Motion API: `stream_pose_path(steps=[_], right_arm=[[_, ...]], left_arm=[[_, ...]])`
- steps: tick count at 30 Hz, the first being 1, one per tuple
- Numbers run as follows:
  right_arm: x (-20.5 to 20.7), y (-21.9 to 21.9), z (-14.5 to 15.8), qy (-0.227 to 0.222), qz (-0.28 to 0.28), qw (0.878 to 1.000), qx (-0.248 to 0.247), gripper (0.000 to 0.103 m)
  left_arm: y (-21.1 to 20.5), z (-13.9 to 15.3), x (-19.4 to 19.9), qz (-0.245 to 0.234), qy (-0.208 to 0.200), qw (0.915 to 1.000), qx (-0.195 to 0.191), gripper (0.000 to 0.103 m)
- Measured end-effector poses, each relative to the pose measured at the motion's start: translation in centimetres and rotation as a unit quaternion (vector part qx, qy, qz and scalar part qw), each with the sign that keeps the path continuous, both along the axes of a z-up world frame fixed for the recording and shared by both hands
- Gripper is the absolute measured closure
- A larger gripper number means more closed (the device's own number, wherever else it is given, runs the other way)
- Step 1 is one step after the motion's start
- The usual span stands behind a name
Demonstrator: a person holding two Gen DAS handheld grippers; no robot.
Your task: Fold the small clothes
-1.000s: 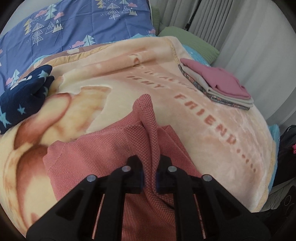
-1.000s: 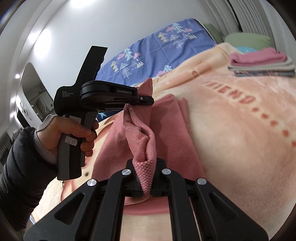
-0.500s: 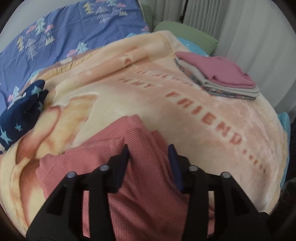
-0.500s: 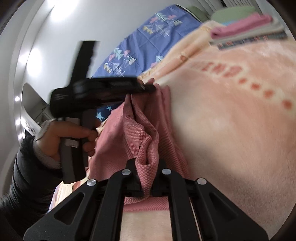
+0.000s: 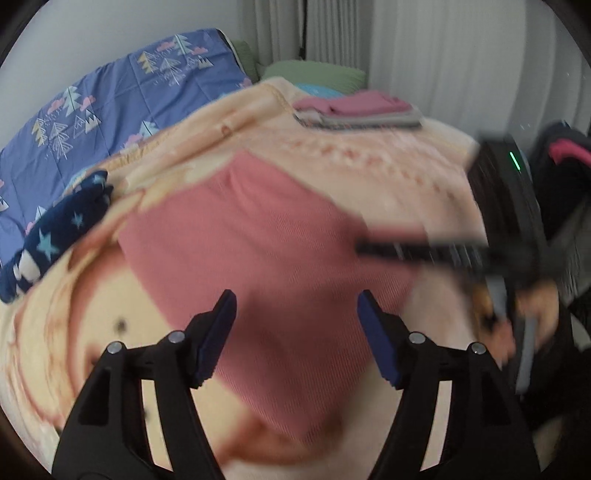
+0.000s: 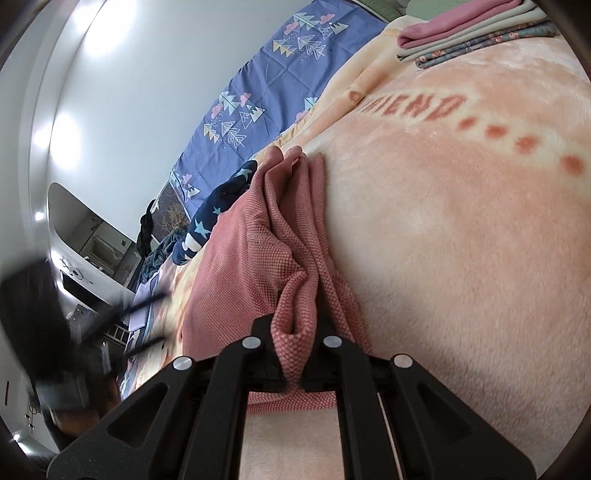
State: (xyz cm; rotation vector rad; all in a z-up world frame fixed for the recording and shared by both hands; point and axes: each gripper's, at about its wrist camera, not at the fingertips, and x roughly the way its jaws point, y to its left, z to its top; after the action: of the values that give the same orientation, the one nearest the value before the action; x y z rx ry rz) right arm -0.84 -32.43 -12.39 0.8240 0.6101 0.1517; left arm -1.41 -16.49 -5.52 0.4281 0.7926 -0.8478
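A salmon-pink knit garment (image 5: 258,236) lies on the peach blanket (image 5: 399,170). My left gripper (image 5: 295,314) is open and empty, raised above the garment's near part. My right gripper (image 6: 294,332) is shut on a bunched edge of the same garment (image 6: 291,258), low on the blanket; it shows blurred at the right in the left wrist view (image 5: 424,251). The left gripper shows as a dark blur at the left in the right wrist view (image 6: 40,314).
A stack of folded clothes (image 5: 358,110) with a pink piece on top sits at the blanket's far side (image 6: 469,33). A navy star-print garment (image 5: 59,232) lies at the left. A blue tree-print quilt (image 5: 110,110) and a green pillow (image 5: 314,74) lie behind.
My left gripper let go of the garment's fold, opened wide and pulled back and up. The garment now lies flatter. My right gripper kept its hold and dropped lower.
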Motion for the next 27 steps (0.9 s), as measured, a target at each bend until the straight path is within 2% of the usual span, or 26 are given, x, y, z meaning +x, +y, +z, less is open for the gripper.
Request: stream_pose_path(steps=[3, 5, 9, 12, 15, 18, 20, 22, 24, 25, 26, 27], right_arm=[[0.2, 0.1, 0.3, 0.002, -0.002, 1.000, -0.003, 0.098], [0.4, 0.1, 0.7, 0.001, -0.003, 1.000, 0.004, 0.098], [0.2, 0.2, 2.7, -0.023, 0.003, 1.000, 0.019, 0.099], [-0.1, 0.6, 4.2, -0.037, -0.001, 0.999, -0.003, 0.099], [0.1, 0.7, 4.1, -0.031, -0.003, 0.999, -0.007, 0.099], [-0.1, 0.5, 2.9, -0.005, -0.009, 1.000, 0.007, 0.099], [0.0, 0.1, 1.3, 0.035, -0.014, 0.999, 0.008, 0.099], [0.0, -0.5, -1.2, 0.064, -0.012, 0.997, 0.031, 0.100], [-0.3, -0.6, -1.5, 0.058, -0.009, 0.998, 0.037, 0.099], [-0.5, -0.4, -1.1, 0.052, -0.008, 0.998, 0.026, 0.096], [-0.6, -0.2, -0.6, 0.046, -0.008, 0.999, 0.010, 0.096], [-0.6, 0.1, 0.1, 0.040, -0.008, 0.999, -0.014, 0.096]], left_arm=[[1.5, -1.7, -3.1, 0.000, -0.004, 1.0000, 0.007, 0.033], [1.9, -3.1, -3.9, 0.013, -0.018, 0.9995, 0.022, 0.033], [2.5, -4.4, -3.2, 0.078, -0.085, 0.9909, 0.070, 0.033], [3.7, -4.1, -2.7, 0.102, -0.072, 0.9913, 0.043, 0.033], [4.5, -4.2, -2.6, 0.122, -0.089, 0.9869, 0.056, 0.031], [5.3, -4.9, -2.9, 0.128, -0.093, 0.9848, 0.071, 0.031], [5.7, -5.5, -2.8, 0.129, -0.081, 0.9858, 0.070, 0.031], [6.1, -5.7, -2.8, 0.130, -0.069, 0.9871, 0.063, 0.032], [6.1, -5.5, -2.9, 0.121, -0.059, 0.9892, 0.058, 0.038], [6.2, -5.3, -2.9, 0.107, -0.042, 0.9922, 0.049, 0.051], [6.4, -5.0, -3.0, 0.086, -0.007, 0.9958, 0.029, 0.071], [6.5, -4.8, -3.2, 0.071, 0.022, 0.9972, 0.010, 0.081]])
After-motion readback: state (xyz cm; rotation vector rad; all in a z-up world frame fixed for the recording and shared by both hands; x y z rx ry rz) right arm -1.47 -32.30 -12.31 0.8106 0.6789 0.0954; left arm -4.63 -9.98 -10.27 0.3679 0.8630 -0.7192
